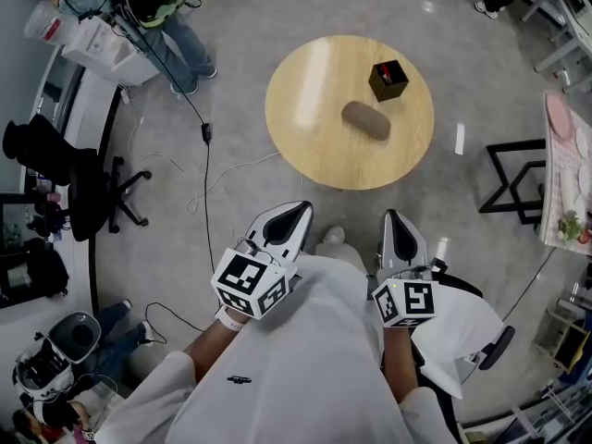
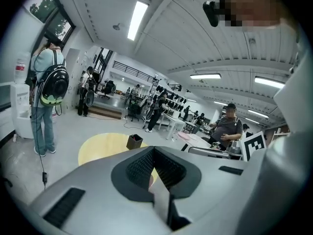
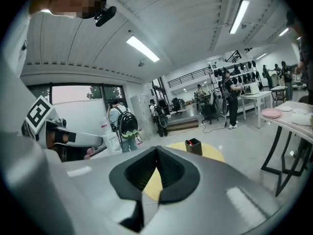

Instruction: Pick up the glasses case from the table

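Observation:
A brown oval glasses case point(image 1: 365, 120) lies on a round wooden table point(image 1: 314, 109), just left of and below a black open box point(image 1: 388, 80). My left gripper point(image 1: 302, 208) and right gripper point(image 1: 390, 215) are held side by side close to my body, both short of the table's near edge and pointing toward it. The jaws of both are shut with nothing between them. In the left gripper view the shut jaws point(image 2: 153, 149) hide the case; the box point(image 2: 134, 141) and table point(image 2: 100, 148) show beyond. The right gripper view has its shut jaws point(image 3: 157, 148) before the box point(image 3: 193, 146).
A person with a backpack point(image 1: 153, 3) stands at the upper left by a white counter. A black office chair point(image 1: 92, 192) and a floor cable point(image 1: 205, 155) lie at the left. A black metal frame point(image 1: 518, 178) and a table with pink plates point(image 1: 566, 169) stand at the right.

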Demonstrator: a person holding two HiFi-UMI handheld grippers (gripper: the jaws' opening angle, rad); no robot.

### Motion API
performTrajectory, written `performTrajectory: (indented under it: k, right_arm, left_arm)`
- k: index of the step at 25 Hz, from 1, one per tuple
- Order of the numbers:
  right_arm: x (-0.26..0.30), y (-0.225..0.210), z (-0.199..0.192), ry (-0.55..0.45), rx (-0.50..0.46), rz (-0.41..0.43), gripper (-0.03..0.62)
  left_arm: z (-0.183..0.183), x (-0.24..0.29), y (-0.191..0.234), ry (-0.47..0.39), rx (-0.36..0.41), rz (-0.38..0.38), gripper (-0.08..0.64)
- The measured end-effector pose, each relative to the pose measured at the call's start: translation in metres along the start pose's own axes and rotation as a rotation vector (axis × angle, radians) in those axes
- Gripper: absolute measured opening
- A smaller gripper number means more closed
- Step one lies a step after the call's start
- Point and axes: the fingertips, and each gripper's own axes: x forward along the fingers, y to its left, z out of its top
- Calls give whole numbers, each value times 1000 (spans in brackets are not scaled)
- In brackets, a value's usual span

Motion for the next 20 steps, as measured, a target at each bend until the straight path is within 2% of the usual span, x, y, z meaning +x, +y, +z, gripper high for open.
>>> performTrajectory:
  k: [9,20]
  right_arm:
    - [10,-25,14,-26,9,-25,11]
    - [23,-33,33,-57,16,-105,11]
  left_arm:
    - [6,21,1,11,4,2,8]
    - [36,45,7,38,52,-83,8]
